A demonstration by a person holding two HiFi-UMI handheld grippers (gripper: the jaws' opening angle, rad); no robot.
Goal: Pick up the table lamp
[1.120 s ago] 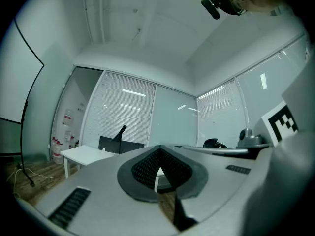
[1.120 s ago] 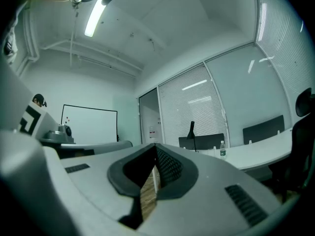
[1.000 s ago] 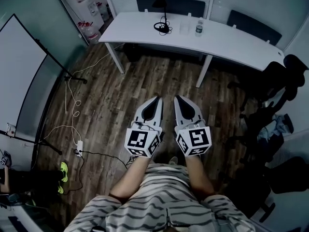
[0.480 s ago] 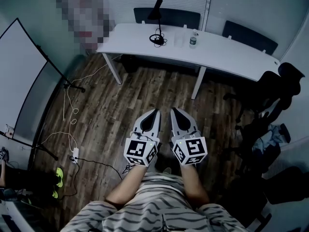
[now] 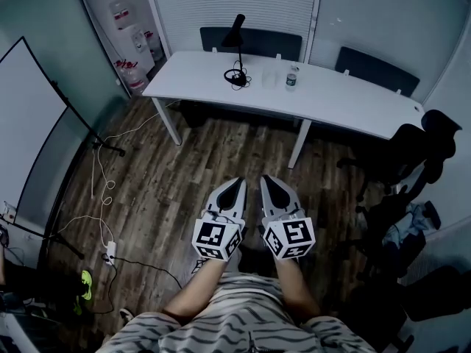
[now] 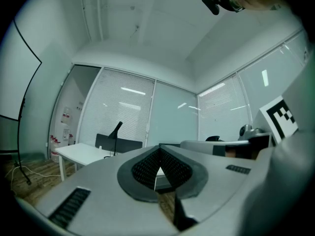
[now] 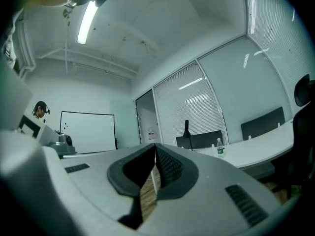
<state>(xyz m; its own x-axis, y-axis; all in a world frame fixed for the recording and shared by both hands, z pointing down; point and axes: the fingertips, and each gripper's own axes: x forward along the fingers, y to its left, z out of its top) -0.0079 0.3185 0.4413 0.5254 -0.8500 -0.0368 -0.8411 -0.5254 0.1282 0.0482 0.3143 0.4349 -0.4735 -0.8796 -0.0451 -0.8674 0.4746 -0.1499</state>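
A slim black table lamp (image 5: 235, 38) stands at the counter's (image 5: 335, 103) far edge. The left tool (image 5: 240, 182) and right tool (image 5: 266, 180) are held level, jaws closed together on nothing.

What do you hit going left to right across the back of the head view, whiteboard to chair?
whiteboard → water jugs → lamp → bottle → office chair

White table (image 5: 346, 105) bears a lamp (image 5: 235, 77) and bottle (image 5: 291, 80).
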